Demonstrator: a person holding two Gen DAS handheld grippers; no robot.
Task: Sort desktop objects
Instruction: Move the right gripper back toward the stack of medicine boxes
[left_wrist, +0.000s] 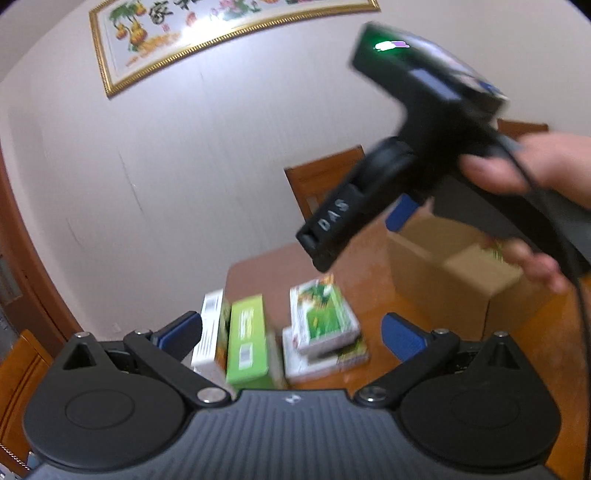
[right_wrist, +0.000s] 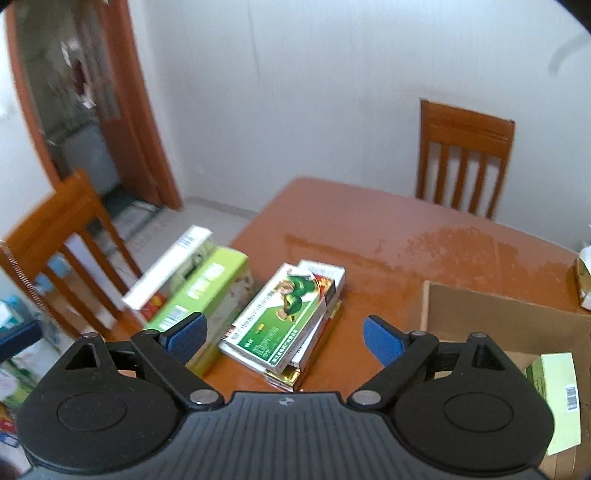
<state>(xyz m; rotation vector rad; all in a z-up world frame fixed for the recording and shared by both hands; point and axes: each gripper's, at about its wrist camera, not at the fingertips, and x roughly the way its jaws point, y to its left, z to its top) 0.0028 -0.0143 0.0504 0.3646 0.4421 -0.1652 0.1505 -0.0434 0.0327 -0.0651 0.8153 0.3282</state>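
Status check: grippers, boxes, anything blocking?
Left gripper open, empty. Right gripper open, empty, above stacked boxes. Green box and white box upright on table; one box already in carton. Nothing blocking.

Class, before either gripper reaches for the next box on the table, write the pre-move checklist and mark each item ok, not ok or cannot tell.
1. Right gripper open and empty: ok.
2. Left gripper open and empty: ok.
3. Stack of flat boxes unobstructed ahead of the right gripper: ok.
4. Cardboard box open on top: ok.
5. Green carton standing steady on the table: cannot tell, blurred.
6. Room left inside the cardboard box: cannot tell.
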